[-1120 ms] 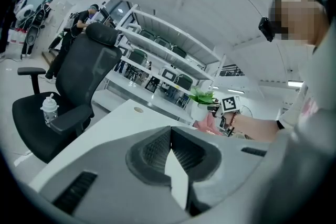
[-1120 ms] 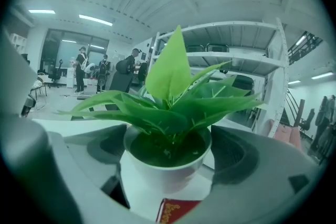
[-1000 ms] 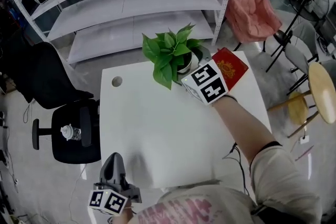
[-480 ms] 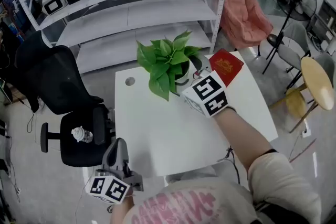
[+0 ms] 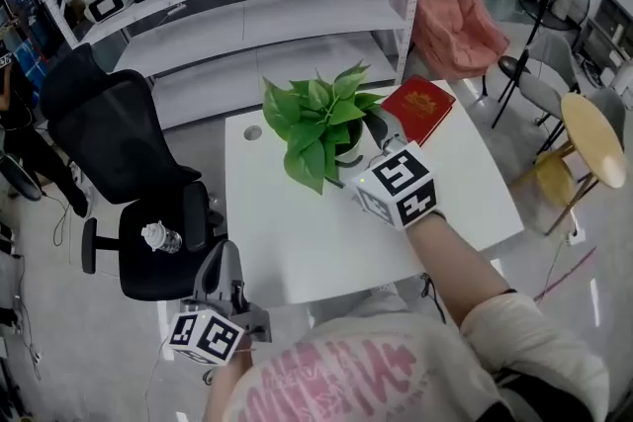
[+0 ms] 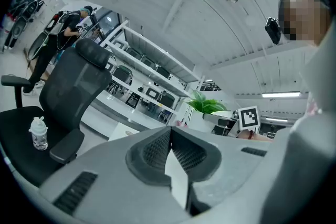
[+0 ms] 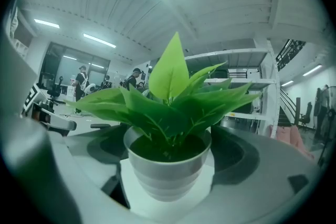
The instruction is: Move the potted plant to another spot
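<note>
Green leaves mark the task's thing in the head view: the potted plant (image 5: 321,119) stands at the far side of the white table (image 5: 297,242), just beside a red book (image 5: 418,106). The right gripper (image 5: 379,151) reaches in at its pot. The left gripper (image 5: 224,260) hangs off the near edge, by a black chair (image 5: 129,163) carrying a water bottle (image 5: 160,237).

In the left gripper view, we find its jaws pressed together on nothing.

In the right gripper view, the jaws clasp the pale pot on both sides. Held at only two places, it could swivel and tip if we swing it fast. The book crowds any move rightward, and leaves may brush it.
</note>
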